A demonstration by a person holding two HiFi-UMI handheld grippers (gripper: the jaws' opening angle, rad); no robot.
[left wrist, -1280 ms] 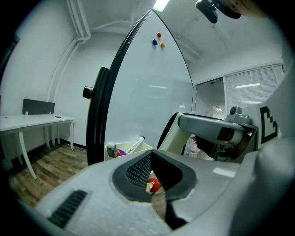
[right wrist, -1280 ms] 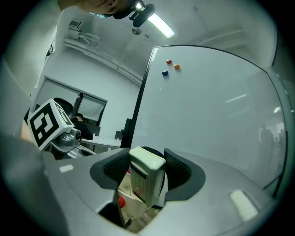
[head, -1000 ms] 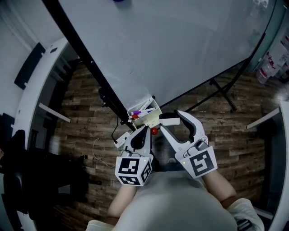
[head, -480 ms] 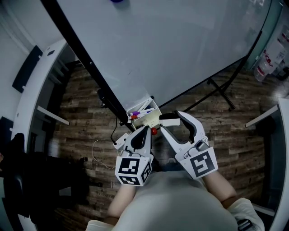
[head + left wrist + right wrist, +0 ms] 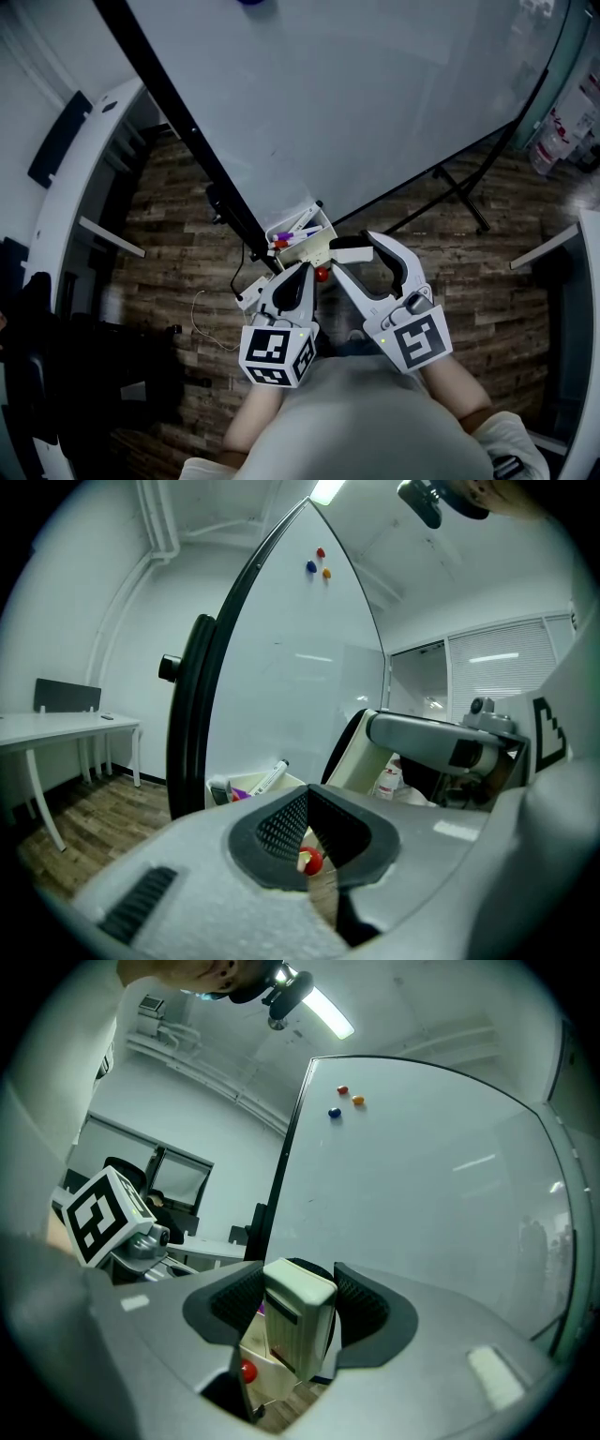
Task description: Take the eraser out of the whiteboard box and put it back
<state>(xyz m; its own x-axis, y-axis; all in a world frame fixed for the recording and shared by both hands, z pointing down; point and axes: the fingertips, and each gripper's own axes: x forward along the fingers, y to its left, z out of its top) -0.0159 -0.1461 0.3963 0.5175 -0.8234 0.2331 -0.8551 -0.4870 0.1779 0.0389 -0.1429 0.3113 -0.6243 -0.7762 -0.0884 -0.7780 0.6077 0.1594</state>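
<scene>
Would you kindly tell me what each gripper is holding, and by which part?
The right gripper grips the eraser by its opposite sides; the left gripper is shut, holding nothing.

from the head: looks steeply down over left gripper (image 5: 300,272) and right gripper (image 5: 354,246), whiteboard (image 5: 375,103) ahead, floor (image 5: 178,253) below; medium range. from the left gripper: looks along own jaws, close on whiteboard box (image 5: 246,782) and the board's edge. from the right gripper: faces the board's front, eraser (image 5: 298,1321) right at the lens. shared across all three: box, board, red ball (image 5: 309,861). shared by both gripper views: magnets (image 5: 342,1096).
</scene>
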